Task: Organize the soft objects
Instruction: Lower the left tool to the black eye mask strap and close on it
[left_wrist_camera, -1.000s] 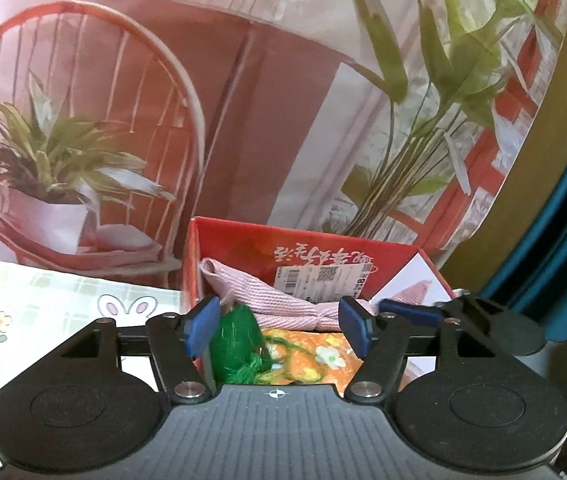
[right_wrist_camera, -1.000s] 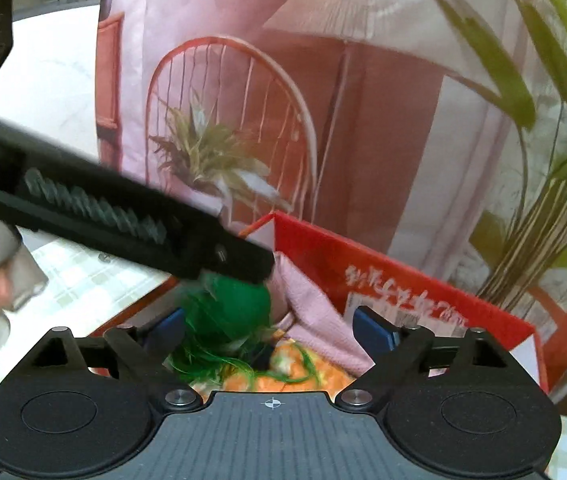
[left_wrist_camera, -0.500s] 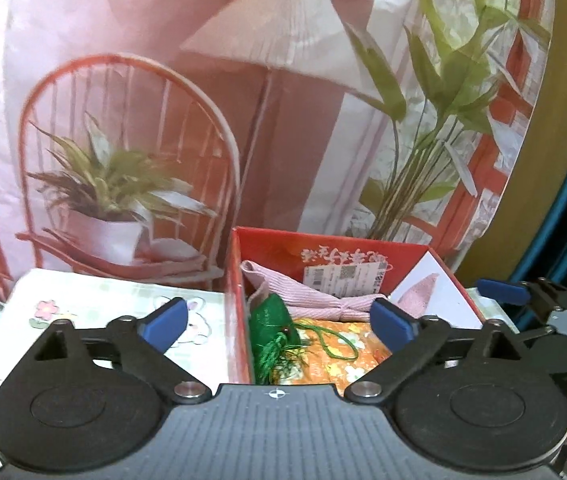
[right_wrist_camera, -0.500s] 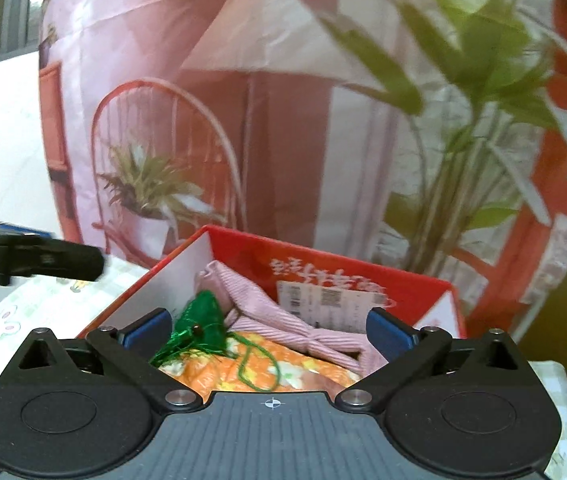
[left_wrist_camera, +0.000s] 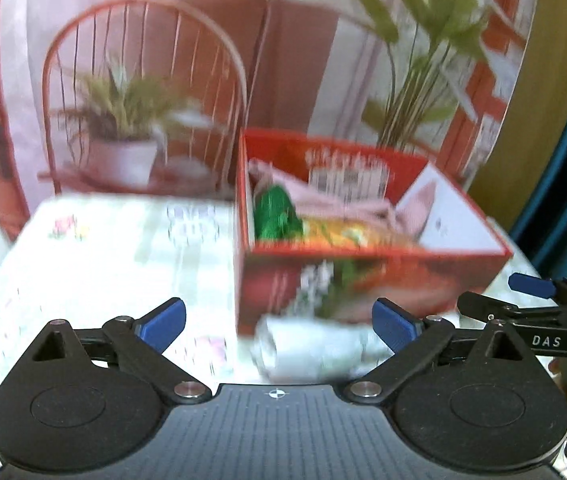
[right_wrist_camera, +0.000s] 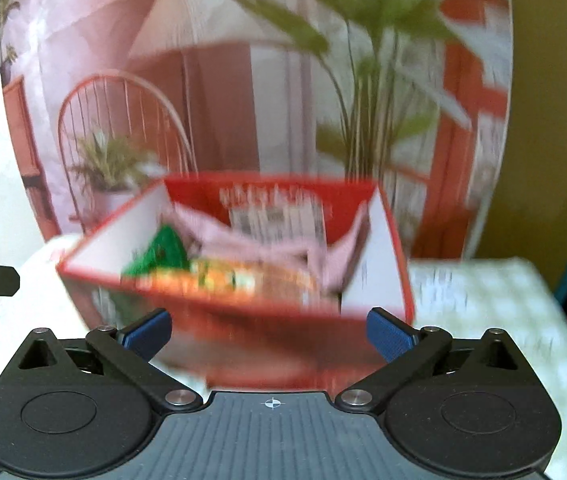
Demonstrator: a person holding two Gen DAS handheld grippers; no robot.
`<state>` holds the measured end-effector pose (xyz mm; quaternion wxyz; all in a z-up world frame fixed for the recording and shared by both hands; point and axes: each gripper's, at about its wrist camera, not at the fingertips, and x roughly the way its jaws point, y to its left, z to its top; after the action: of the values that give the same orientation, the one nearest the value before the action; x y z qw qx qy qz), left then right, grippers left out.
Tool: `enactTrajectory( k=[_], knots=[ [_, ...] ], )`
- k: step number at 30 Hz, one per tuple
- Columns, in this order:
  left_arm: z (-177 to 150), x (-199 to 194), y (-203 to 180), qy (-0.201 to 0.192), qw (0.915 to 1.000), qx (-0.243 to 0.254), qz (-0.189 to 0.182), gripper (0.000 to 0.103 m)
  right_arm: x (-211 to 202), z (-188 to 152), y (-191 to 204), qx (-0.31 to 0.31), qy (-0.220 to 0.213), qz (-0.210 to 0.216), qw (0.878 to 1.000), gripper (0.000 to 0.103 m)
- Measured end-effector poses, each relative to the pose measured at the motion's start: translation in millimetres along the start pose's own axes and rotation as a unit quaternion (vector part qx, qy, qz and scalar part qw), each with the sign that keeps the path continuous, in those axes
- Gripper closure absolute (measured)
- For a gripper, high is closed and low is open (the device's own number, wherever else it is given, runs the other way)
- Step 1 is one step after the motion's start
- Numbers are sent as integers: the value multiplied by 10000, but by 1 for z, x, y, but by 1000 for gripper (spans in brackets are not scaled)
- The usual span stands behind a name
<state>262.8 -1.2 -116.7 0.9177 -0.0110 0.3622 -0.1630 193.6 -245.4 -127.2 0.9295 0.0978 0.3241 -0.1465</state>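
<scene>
From where I stand, the left gripper (left_wrist_camera: 279,324) hangs low over the pale tablecloth with small flower prints (left_wrist_camera: 95,264), its blue-tipped fingers spread wide with nothing clamped between them. Straight ahead of it, just in front of the box's near wall, lies a white rolled soft bundle (left_wrist_camera: 311,346), blurred, its long axis running crosswise between the two fingers; I judge this the next thing to gather, and the left gripper is clearly the nearer one. Behind it sits the red cardboard box (left_wrist_camera: 363,276) toward the table's far edge, already holding a shiny green tasselled pouch (left_wrist_camera: 275,216), an orange flowered cloth (left_wrist_camera: 343,234) and a pink striped cloth (left_wrist_camera: 335,200). Farther right, the right gripper (right_wrist_camera: 269,330) also stands wide apart and empty, facing the box's front wall.
</scene>
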Motion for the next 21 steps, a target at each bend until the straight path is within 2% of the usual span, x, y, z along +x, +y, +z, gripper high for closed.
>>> enactTrajectory(
  k=[4,6,8,9,11,13,21],
  knots=[
    [-23,9,-6,169,9998,-59,106,4,-2,-35,-3,72,140,86,9998,1],
    [-35,12,-11,281,9995,-69,92,11,-3,-52,4,-54,109,46,9999,1],
    [-44,13,-14,354,9994,-38,48,27,-3,-67,10,-212,147,18,9997,10],
    [-48,13,-15,354,9994,-33,25,30,-2,-74,12,-276,183,0,9995,13],
    [-57,12,-15,339,9994,-92,-36,44,0,-87,15,-347,255,-12,9991,23],
    [-65,12,-13,387,9990,-230,-53,52,0,-98,14,-332,299,-14,9990,28],
    [-99,2,0,415,9944,-962,-119,53,-9,-123,1,-31,94,-16,9999,30]
  ],
)
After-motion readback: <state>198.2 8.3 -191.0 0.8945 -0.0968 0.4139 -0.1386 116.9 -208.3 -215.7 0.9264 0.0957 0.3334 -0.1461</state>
